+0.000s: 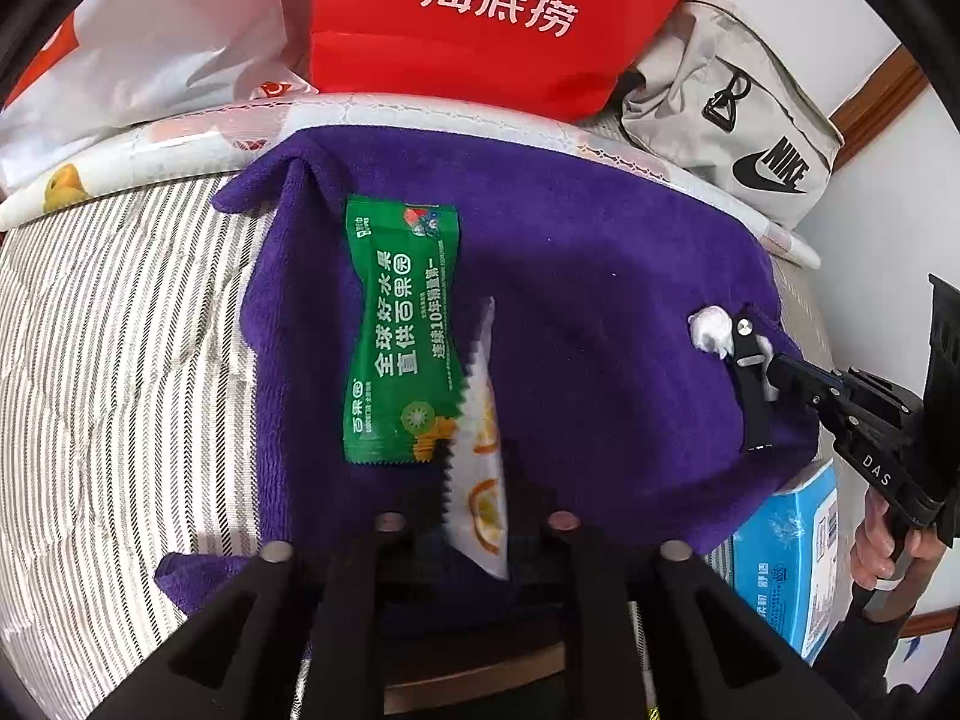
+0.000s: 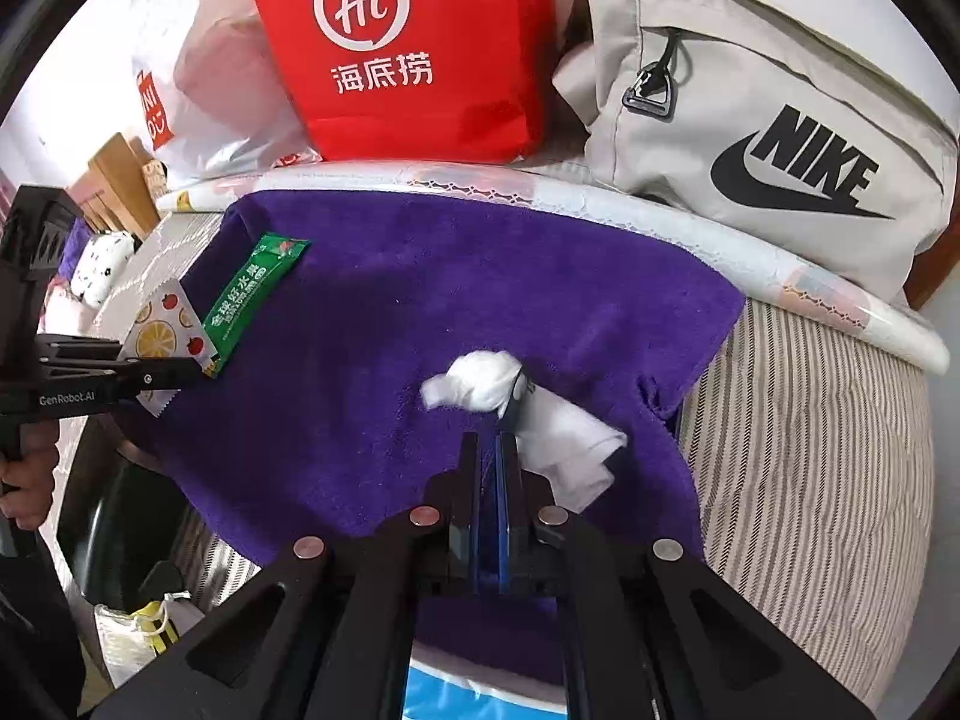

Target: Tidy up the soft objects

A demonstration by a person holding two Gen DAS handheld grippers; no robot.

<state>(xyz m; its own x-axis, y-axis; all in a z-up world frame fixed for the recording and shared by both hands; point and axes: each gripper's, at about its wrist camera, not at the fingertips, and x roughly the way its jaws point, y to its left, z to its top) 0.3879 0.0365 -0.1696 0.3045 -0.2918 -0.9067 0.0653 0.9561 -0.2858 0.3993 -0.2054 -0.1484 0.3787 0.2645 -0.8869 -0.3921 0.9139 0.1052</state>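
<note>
On the striped bed (image 1: 120, 360) we have a purple towel (image 1: 570, 300) spread flat, and it carries the small things we are sorting. Our left hand-held gripper (image 2: 174, 375) holds a white packet printed with fruit slices (image 1: 480, 480) by its lower end, the fingers pressed together on it. That packet overlaps the bottom corner of a green snack packet (image 1: 399, 330), which lies flat on the left part of the towel and looks untouched.

Our right hand-held gripper (image 2: 492, 450) is narrowed down, its fingers almost together over the near end of a white crumpled tissue (image 2: 480, 387) on the right part of the towel. We judge it to be pinching the tissue, though the contact itself is partly hidden by the fingers.

Behind the towel, at the head of the bed, stand a red paper bag (image 2: 408, 48), a white plastic bag (image 2: 198, 78) and a grey sports bag (image 2: 750, 120). A blue tissue box (image 1: 786, 552) sits beside the towel's near right corner.

We judge the task to be at an early or middle stage: nothing is yet gathered into one pile or container, the towel is unfolded, and three loose items are on it, two of them in hand.
</note>
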